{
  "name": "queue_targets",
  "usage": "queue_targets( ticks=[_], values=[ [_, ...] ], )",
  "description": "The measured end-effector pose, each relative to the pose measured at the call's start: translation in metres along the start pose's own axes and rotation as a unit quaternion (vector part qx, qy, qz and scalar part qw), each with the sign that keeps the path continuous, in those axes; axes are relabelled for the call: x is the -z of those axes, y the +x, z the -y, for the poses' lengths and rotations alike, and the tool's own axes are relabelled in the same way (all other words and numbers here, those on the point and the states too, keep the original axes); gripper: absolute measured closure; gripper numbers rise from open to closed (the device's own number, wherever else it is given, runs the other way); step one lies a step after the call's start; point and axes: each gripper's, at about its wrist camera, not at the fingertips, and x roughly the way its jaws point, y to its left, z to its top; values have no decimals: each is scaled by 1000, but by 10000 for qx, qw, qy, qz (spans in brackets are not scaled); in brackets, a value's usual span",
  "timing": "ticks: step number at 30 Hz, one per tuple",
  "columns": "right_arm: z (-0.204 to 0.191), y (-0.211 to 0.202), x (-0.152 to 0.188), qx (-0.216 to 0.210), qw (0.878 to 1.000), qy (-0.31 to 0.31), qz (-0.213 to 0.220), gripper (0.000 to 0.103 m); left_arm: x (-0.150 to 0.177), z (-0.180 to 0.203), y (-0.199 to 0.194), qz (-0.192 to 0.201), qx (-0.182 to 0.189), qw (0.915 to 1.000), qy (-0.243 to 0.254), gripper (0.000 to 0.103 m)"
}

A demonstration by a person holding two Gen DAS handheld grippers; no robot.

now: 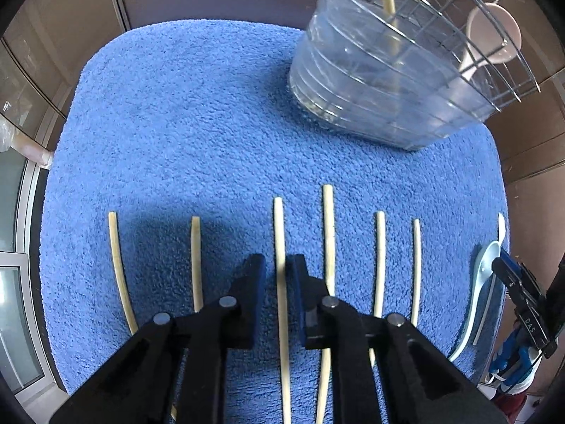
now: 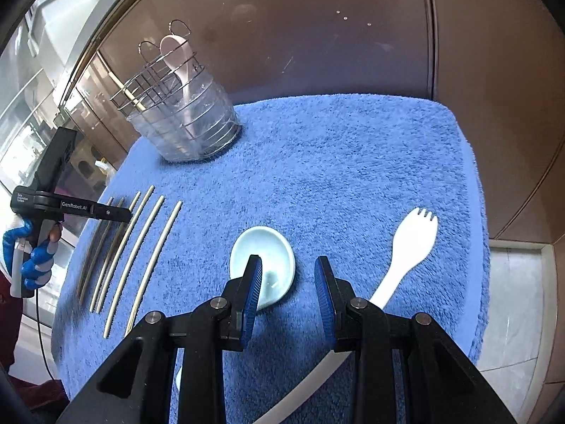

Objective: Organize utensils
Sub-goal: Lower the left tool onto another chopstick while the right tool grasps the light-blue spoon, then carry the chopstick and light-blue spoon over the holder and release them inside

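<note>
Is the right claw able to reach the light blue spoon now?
Probably yes. The right claw is open just above the light blue spoon, one finger over its bowl, and nothing lies between them; the white spork rests beside it.

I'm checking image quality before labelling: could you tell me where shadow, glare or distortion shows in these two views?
Left wrist view: the left gripper casts a dark shadow on the blue towel, and the fisheye bends the outer chopsticks. Right wrist view: glare whitens the window side; the utensil holder leans from distortion.
</note>
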Motion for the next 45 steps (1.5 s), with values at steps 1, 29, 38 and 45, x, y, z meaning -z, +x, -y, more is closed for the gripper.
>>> queue_targets(
  ticks=[1,29,38,45],
  values=[
    [1,0,-1,-23,10000,6,-18,72,-1,1,0,0,-14,10000,18,91],
    [-33,-34,2,106,9967,-660,458,95,57,-15,-69,1478,63,9890,2,98],
    [-64,-82,27,462,9893,-922,1030,95,101,3,-128,2445,-72,9694,197,98],
    [-92,-115,47,634,9828,-1013,1411,95,148,22,-174,3253,-321,9438,487,98]
  ],
)
